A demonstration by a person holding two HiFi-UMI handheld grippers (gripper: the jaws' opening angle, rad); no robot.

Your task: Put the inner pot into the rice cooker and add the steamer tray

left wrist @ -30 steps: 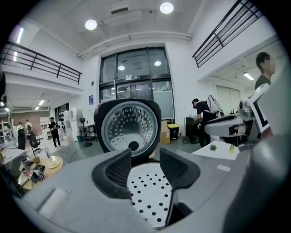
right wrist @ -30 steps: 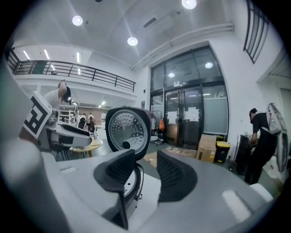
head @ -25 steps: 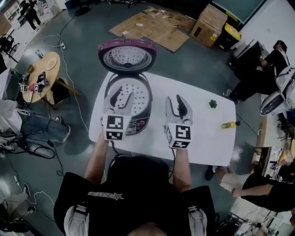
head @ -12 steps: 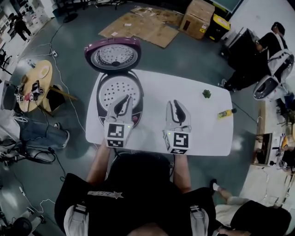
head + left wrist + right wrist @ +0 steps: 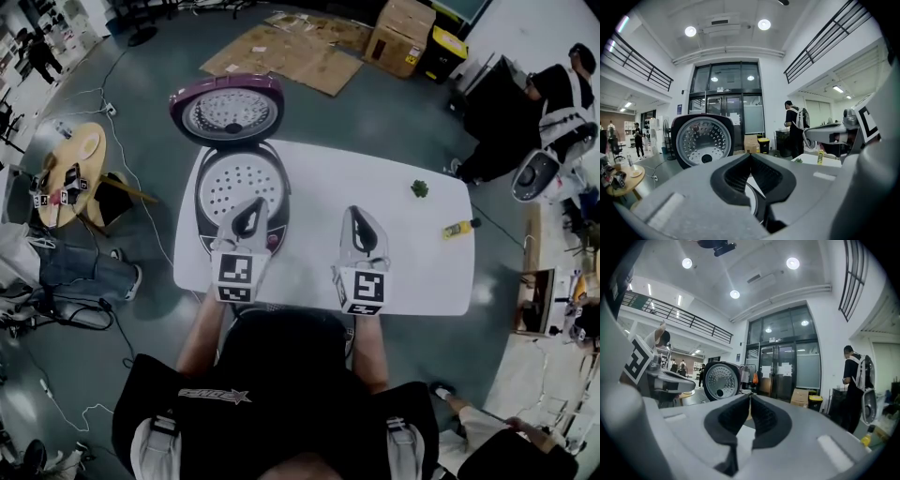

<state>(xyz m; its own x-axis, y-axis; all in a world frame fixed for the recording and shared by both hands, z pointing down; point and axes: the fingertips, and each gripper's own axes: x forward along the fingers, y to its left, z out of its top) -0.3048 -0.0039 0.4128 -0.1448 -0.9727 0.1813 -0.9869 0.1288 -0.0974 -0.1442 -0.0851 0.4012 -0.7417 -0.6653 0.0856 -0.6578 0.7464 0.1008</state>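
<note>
The rice cooker (image 5: 234,192) stands on the left end of the white table (image 5: 412,253), its purple-rimmed lid (image 5: 228,111) raised. A perforated white steamer tray (image 5: 236,178) lies in its opening. My left gripper (image 5: 254,203) hovers over the cooker's front edge. Its jaws have just been closing and are shut with nothing between them. My right gripper (image 5: 357,212) is over bare table to the right of the cooker; its jaws have also just been closing and are shut and empty. The lid's inside (image 5: 701,140) shows beyond the left gripper (image 5: 750,154), and the lid (image 5: 721,380) also shows left of the right gripper (image 5: 750,395).
A small green object (image 5: 419,189) and a yellow object (image 5: 457,229) lie near the table's right end. A round wooden table (image 5: 70,164) stands on the floor to the left. Cardboard sheets (image 5: 281,52) and boxes (image 5: 403,28) lie beyond. People stand at the right.
Both grippers have drawn back toward the table's near edge, the left one off the steamer tray. Both pairs of jaws went from open to shut, empty.
</note>
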